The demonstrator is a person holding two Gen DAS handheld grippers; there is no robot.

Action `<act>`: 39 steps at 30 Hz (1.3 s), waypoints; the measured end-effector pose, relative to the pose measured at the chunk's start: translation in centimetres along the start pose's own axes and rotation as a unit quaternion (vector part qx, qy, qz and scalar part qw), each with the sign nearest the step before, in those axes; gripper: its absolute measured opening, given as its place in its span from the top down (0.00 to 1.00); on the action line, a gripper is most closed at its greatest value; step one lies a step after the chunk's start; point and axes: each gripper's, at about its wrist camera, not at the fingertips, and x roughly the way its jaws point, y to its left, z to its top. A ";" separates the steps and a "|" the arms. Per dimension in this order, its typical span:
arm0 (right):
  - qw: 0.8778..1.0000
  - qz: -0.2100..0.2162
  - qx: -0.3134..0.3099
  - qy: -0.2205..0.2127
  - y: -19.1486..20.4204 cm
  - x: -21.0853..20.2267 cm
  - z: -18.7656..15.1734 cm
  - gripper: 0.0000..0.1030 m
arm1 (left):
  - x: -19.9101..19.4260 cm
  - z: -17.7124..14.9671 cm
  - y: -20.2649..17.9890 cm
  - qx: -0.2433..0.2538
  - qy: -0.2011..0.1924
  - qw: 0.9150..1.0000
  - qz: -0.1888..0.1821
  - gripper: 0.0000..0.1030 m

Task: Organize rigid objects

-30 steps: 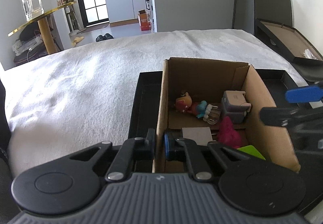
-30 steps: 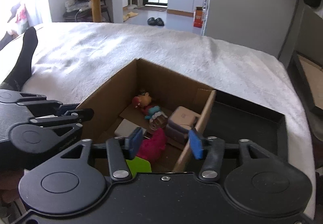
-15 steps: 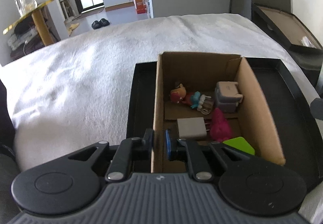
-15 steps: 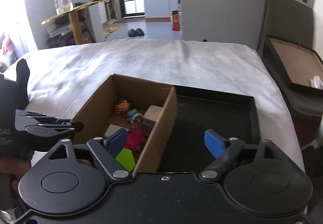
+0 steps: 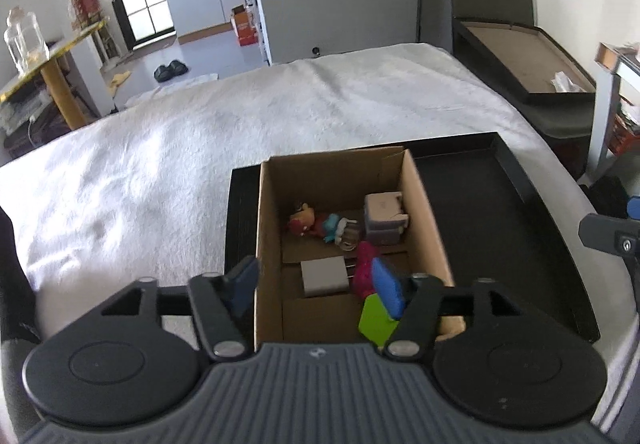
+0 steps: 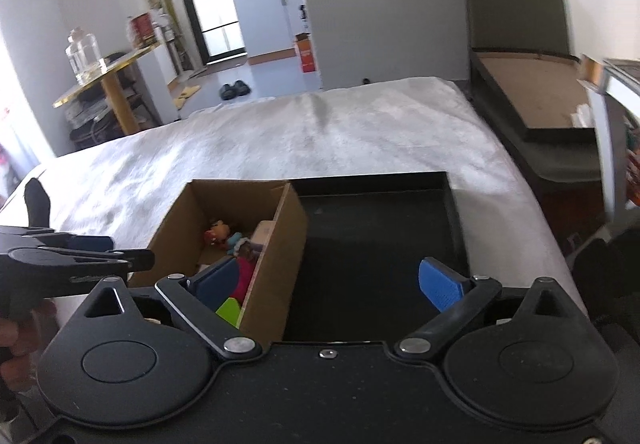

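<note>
One cardboard box (image 5: 344,180) on one black tray (image 5: 516,228). Inside it: one figurine (image 5: 304,222), one grey block (image 5: 384,214), one white square (image 5: 323,277), one pink thing (image 5: 363,264), one green piece (image 5: 375,320) partly hidden behind a blue finger pad. Left gripper (image 5: 316,286) spread wide, straddling the box's left wall, holding nothing. Right gripper (image 6: 324,282) wide, box's right wall between its fingers, empty.

The right tongs (image 5: 624,228) are cut off by the left view's edge; the green piece (image 6: 229,310) (in the cardboard box (image 6: 276,244)) sits half hidden behind a pad.
</note>
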 end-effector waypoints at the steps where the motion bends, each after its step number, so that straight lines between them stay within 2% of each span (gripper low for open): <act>1: 1.000 -0.002 0.006 0.000 -0.2 -0.2 0.0 0.05 | -0.3 0.1 -0.2 0.001 -0.002 1.000 -0.001 0.32; 7: 0.999 -0.011 0.034 -0.004 -1.1 -1.7 -0.4 0.00 | -2.4 0.0 -0.7 0.000 -0.012 1.000 -0.024 0.25; 10: 0.997 0.000 0.071 -0.004 -1.8 -2.6 -0.4 0.00 | -3.8 -0.1 -0.8 0.005 -0.021 0.999 -0.031 0.24; 12: 0.997 -0.010 0.079 -0.002 -2.0 -3.1 -0.4 0.00 | -4.7 -0.2 -0.7 0.001 -0.027 0.999 -0.034 0.23; 14: 0.996 -0.019 0.089 0.009 -1.9 -3.5 -0.3 0.00 | -5.7 -0.4 -0.7 -0.001 -0.031 0.999 -0.036 0.18; 17: 0.997 -0.022 0.078 0.006 -1.2 -4.5 -0.4 0.00 | -7.1 -1.0 -0.8 0.006 -0.038 0.998 -0.041 0.12; 24: 0.997 -0.013 0.075 -0.005 -0.1 -5.9 -0.2 0.00 | -9.6 -1.9 -0.3 0.003 -0.051 0.998 -0.044 0.11; 30: 0.997 -0.020 0.071 -0.016 0.7 -7.3 -0.3 0.00 | -10.9 -2.5 0.0 -0.005 -0.058 0.997 -0.047 0.11; 39: 0.998 -0.030 0.057 -0.010 2.3 -9.0 -1.1 0.00 | -12.5 -3.3 0.3 -0.002 -0.060 0.997 -0.058 0.10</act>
